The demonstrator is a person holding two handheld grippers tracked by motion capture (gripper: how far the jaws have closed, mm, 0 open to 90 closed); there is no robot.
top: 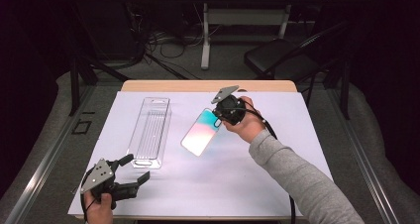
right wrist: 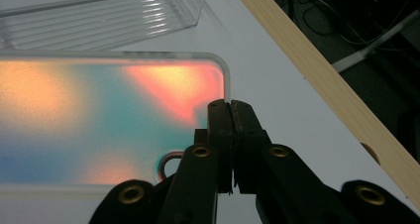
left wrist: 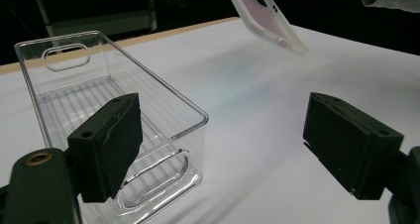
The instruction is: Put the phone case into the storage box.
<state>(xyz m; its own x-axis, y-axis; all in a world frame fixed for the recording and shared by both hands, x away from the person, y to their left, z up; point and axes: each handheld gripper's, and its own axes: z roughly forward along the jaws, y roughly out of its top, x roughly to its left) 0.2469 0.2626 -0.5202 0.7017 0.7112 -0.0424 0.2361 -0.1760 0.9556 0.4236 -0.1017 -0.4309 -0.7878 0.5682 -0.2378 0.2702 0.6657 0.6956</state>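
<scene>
A phone case with a shifting teal, pink and orange sheen hangs tilted above the white mat, and my right gripper is shut on its upper edge near the camera cutout. In the right gripper view the two black jaws pinch the case's clear rim by a corner. The left gripper view shows the same case raised at the top. A clear plastic bin lies lengthwise on the mat, left of the case. My left gripper rests near the front left, open and empty, its pads beside the bin's near end.
A white mat covers a wooden table whose edge shows at the back. Beyond it stand a dark folding chair, a table leg and cables on the floor. A grey sleeve reaches in from the lower right.
</scene>
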